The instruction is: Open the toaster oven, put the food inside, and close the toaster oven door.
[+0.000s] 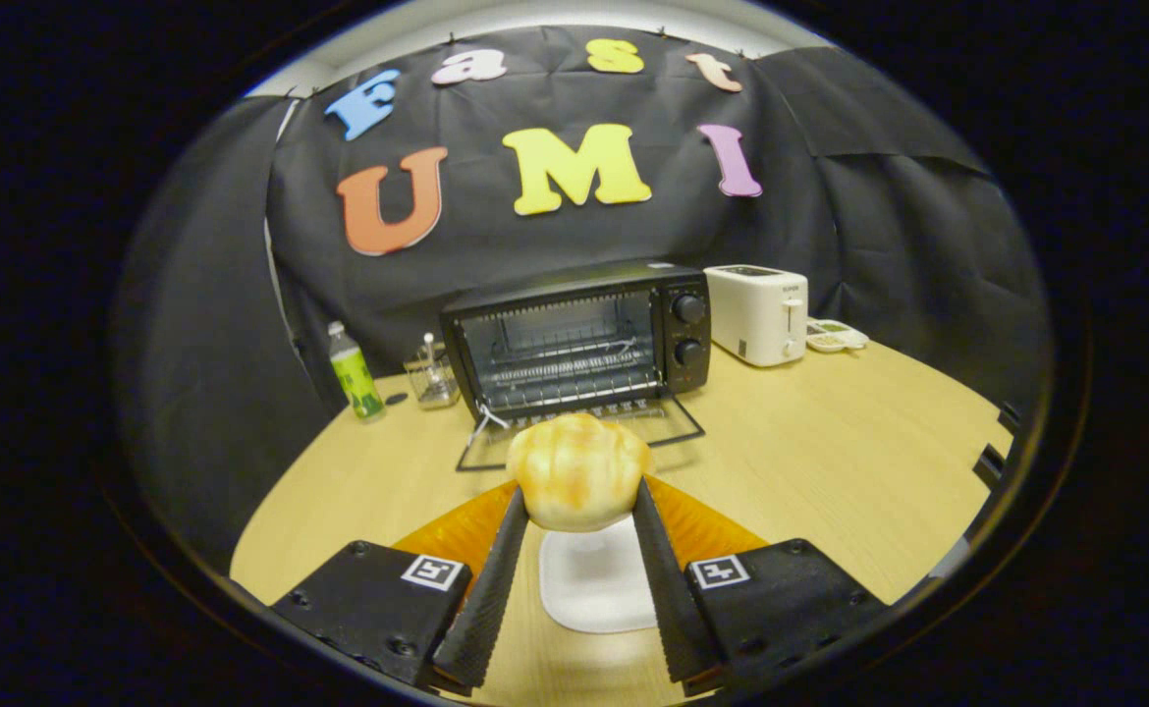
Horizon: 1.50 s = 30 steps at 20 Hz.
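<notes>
Gripping a glazed bread roll (577, 471) by its two flanks, the gripper (577, 503) is closed on it, lifted above a white plate (594, 589). The roll is judged light, soft and easily crushed, so gentle pressure at its widest part is advised. Beyond the fingers, the toaster oven (579, 339) stands with its door (574, 432) folded down.

Fisheye riding the hand-held gripper (579, 491), facing forward, toaster oven (579, 339) near ahead
</notes>
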### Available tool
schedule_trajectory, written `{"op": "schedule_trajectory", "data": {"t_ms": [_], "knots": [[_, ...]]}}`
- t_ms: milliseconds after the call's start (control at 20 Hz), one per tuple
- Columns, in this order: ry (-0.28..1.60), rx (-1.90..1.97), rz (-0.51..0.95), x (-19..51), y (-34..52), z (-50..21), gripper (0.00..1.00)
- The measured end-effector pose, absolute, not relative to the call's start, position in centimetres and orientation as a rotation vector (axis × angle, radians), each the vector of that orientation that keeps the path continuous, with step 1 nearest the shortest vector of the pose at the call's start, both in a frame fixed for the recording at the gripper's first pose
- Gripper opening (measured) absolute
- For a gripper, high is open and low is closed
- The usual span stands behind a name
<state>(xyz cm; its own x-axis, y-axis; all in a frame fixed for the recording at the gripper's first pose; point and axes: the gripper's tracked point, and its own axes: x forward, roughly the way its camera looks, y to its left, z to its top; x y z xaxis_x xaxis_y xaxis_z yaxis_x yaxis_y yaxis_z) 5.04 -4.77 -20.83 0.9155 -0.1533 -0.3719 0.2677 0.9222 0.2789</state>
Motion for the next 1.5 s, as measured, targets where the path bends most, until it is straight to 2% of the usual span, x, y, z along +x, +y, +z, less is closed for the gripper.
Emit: {"op": "schedule_trajectory", "data": {"t_ms": [250,750,1500], "knots": [[0.282,0.498,-0.211,10.0,-5.9,-18.5,0.70],[0.350,0.702,-0.129,21.5,-6.2,-22.3,0.70],[0.441,0.599,-0.117,33.0,-7.8,-26.1,0.71]]}}
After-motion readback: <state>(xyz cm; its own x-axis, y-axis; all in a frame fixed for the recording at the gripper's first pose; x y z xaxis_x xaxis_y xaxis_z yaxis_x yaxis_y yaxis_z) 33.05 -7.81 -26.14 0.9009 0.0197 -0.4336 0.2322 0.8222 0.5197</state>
